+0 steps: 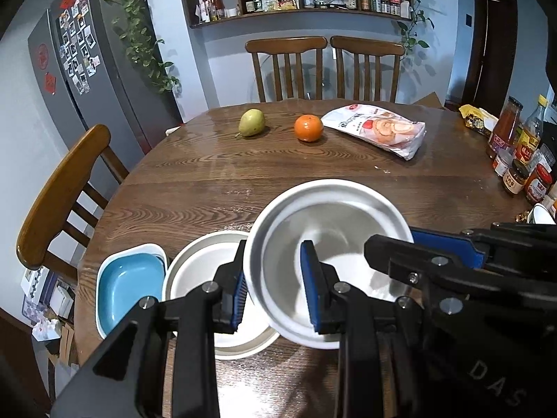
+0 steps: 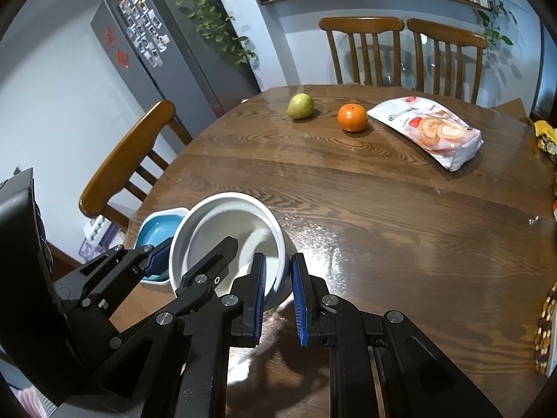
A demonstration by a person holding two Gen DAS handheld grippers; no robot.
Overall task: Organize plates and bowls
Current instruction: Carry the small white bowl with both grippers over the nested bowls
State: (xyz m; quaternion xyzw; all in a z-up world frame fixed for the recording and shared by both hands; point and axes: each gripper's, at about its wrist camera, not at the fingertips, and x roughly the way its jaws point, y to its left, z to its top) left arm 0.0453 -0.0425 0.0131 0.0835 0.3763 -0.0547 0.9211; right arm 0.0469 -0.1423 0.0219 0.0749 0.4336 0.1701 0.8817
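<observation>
Both grippers hold one white bowl by opposite sides of its rim, tilted above the wooden table. My left gripper is shut on the left wall, one pad inside and one outside. My right gripper is shut on the right wall. Partly under the held bowl, a second white bowl rests on the table. A blue square dish with a white outside sits just left of it, near the table edge.
A pear, an orange and a snack bag lie on the far half of the table. Jars and bottles crowd the right edge. Wooden chairs stand at the left and far side.
</observation>
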